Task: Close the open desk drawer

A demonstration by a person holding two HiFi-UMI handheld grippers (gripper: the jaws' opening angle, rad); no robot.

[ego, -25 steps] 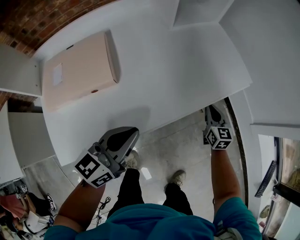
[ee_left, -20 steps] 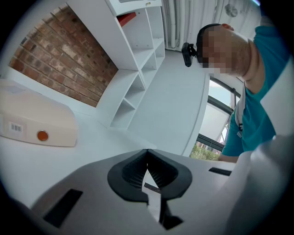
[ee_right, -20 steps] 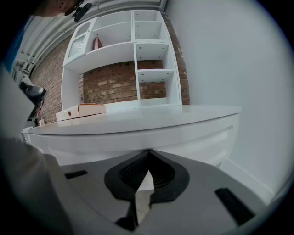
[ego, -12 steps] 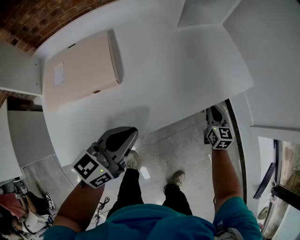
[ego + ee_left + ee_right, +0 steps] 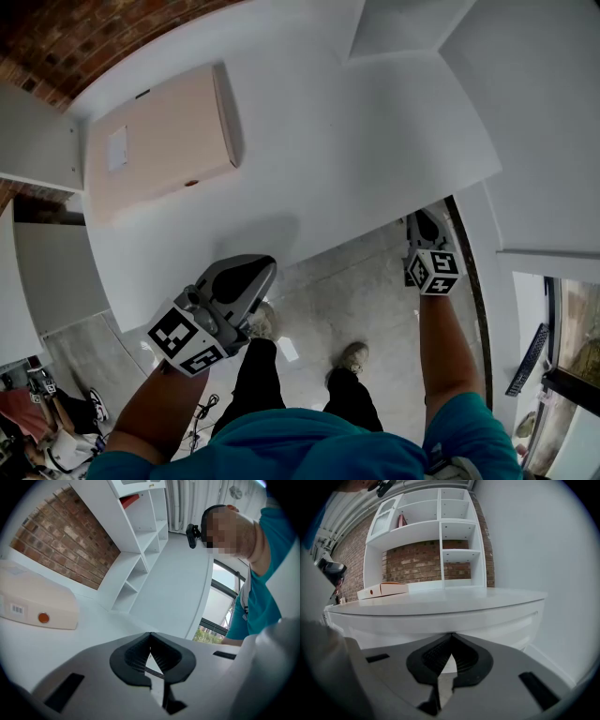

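Head view: my left gripper (image 5: pixel 255 270) sits over the near edge of the white desk (image 5: pixel 356 141), right gripper (image 5: pixel 422 223) down by its right end. Left gripper view: jaws pressed together, empty. Right gripper view: jaws together too, drawer (image 5: pixel 506 620) front just ahead, under the desk.

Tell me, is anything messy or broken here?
Nothing stands out. The beige box lies flat on the white desk, nothing is spilled, and the left gripper and right gripper are both shut and empty.

No readable text — barcode label (image 5: pixel 17 609) on box (image 5: pixel 40 597) illegible
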